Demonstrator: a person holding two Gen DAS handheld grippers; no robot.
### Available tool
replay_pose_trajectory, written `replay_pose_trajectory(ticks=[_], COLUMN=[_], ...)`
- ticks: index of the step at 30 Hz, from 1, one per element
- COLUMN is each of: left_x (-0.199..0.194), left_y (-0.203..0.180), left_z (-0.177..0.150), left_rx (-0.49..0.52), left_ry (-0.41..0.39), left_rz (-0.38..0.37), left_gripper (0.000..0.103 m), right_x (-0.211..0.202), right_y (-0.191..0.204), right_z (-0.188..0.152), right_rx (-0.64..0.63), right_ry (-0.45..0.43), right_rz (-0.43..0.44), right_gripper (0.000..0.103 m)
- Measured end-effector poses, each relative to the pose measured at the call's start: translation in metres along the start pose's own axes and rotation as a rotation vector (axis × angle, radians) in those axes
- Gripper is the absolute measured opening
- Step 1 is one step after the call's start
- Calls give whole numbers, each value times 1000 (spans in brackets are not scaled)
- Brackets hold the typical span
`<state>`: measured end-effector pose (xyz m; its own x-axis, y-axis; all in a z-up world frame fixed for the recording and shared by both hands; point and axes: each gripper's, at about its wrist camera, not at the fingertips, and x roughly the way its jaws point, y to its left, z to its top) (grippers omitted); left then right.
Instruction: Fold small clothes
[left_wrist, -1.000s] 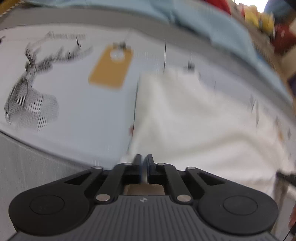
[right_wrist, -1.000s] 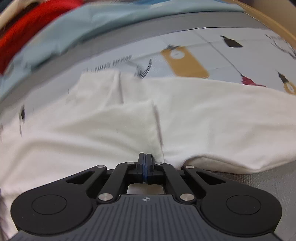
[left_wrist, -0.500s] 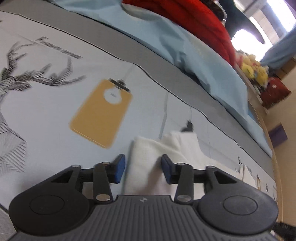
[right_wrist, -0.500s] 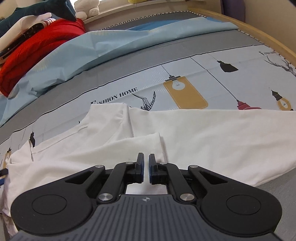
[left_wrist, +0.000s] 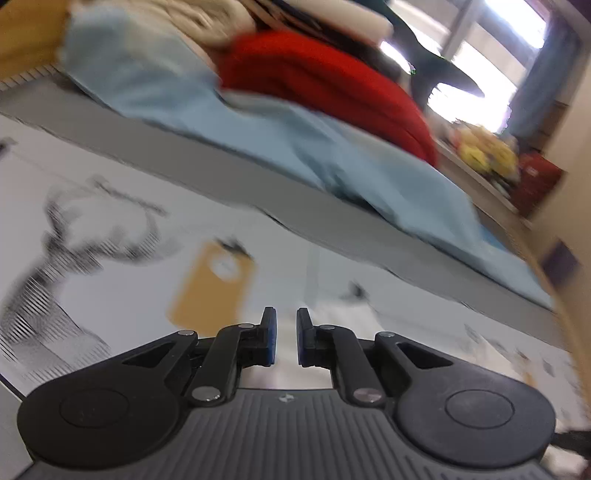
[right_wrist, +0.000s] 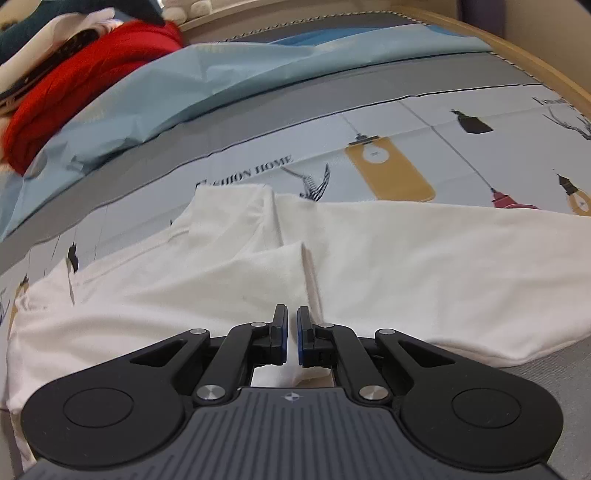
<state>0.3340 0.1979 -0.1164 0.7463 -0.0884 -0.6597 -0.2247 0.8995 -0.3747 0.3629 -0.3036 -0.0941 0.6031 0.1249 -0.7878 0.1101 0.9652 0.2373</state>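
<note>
The right claw (right_wrist: 291, 338) hangs over a white shirt (right_wrist: 406, 266) spread on a printed sheet (right_wrist: 424, 122), jaws nearly together with a narrow gap and nothing pinched; cloth lies ahead of and below the tips, a folded sleeve just beyond them. The left claw (left_wrist: 282, 341), its view blurred, has just been closing, a slim gap left, nothing between; a white shirt corner (left_wrist: 343, 314) shows just right of its tips.
</note>
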Motion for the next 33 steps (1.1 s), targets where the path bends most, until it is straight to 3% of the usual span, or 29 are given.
replay_pose_trajectory(ticks=[3,5,7,10,13,15,19,22,25,28,30,31,32,33], left_x=[17,38,25,-8,-45,-54,-40,-24,-11,-3,0,0,-2,-8], left_y=[-10,-8,-5,4,12,10,9,16,31,29,28,27,26,24], left_z=[-20,-38,-33,-14,-10,-18,-35,-35,-41,-42,-42,-42,-42,-39], left_rx=[118,227,192,52,-101,-118,-101,-163,-254,-218,-187,-173,-149,-126], left_ry=[171,308,268,248,236,225,263,274,320,320,311,316,315,303], left_rz=[-12,141,170,234,152,125,155,151,155,185,186,180,175,181], left_gripper=[10,5,4,5,6,8,12,33,33,33,33,23,5,5], right_x=[9,16,18,13,9,7,3,2,1,2,3,4,6,7], right_y=[-1,-4,-10,-12,-16,-16,-15,-12,-12,-12,-10,-9,-9,-9], right_z=[-4,-8,-9,-6,-5,-6,-8,-10,-9,-8,-9,-9,-10,-11], right_rx=[-14,-18,2,17,56,61,51,34,27,26,25,22,19,17], right_ry=[36,68,78,67,58,57,60,65,65,66,69,72,76,81], right_rz=[-7,-32,-41,-67,-50,-34,-16,0,7,6,7,8,10,11], right_gripper=[5,5,4,5,5,5,5,5,5,5,5,5,5,5])
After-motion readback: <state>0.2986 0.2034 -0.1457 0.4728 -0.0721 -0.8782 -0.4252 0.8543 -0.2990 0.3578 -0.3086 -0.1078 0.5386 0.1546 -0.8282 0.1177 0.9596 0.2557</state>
